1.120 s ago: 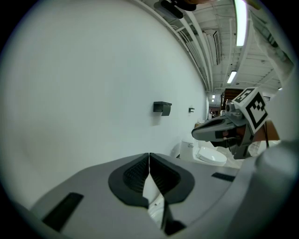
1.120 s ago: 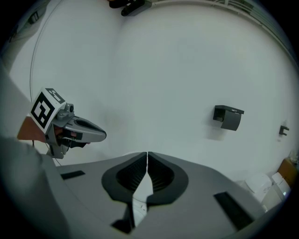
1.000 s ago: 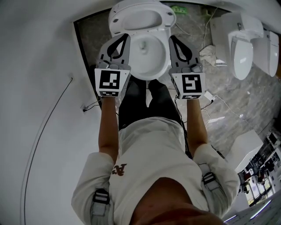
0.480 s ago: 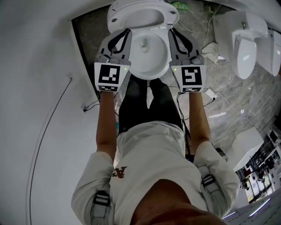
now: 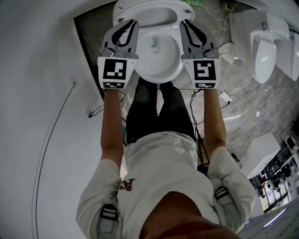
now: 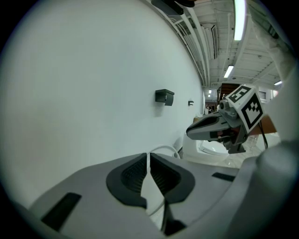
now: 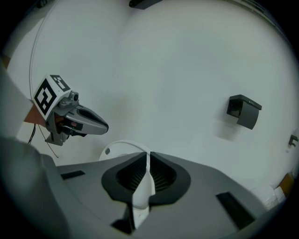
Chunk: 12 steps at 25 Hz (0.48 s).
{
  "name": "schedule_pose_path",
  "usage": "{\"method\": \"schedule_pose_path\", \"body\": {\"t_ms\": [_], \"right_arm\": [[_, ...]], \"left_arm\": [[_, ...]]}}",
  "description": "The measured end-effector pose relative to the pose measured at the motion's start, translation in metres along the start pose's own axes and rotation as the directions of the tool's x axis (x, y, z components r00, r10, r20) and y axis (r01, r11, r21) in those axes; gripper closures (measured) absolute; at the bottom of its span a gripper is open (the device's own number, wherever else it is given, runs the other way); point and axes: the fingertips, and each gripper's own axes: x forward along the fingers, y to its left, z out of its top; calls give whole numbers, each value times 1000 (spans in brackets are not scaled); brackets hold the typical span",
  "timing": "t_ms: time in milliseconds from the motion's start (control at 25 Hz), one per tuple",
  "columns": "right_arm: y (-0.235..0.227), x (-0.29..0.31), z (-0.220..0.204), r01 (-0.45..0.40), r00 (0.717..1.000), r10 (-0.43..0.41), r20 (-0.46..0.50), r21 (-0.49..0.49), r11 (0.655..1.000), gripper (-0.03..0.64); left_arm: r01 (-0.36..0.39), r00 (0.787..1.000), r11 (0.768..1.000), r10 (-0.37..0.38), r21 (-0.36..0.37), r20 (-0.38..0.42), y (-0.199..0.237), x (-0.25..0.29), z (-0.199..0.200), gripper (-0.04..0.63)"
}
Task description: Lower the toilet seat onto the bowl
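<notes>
Left gripper (image 5: 131,23), right gripper (image 5: 186,23) advanced, flanking bowl (image 5: 161,63); second toilet (image 5: 262,46) at right.

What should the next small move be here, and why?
Probably lower both hands together, slowly, until the toilet seat meets the bowl. The left gripper and right gripper are each shut on the seat's rim, one on each side. In the head view the seat is tilted up at the back of the bowl, not yet resting on it. Even motion should avoid twisting it.

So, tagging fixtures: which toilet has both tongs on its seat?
The toilet at top centre, its seat gripped by the left tongs and right tongs; the other toilets stand apart at right.
</notes>
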Motion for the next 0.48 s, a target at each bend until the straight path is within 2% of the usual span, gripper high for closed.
{"method": "schedule_pose_path", "body": {"t_ms": [320, 480], "right_arm": [[1, 27, -13, -14, 999, 11, -37, -82, 996, 591], [-3, 40, -18, -17, 999, 14, -45, -83, 996, 575]], "left_arm": [[-3, 1000, 1000, 3, 16, -12, 15, 16, -10, 569], [0, 1000, 1000, 0, 13, -27, 19, 27, -19, 568]]}}
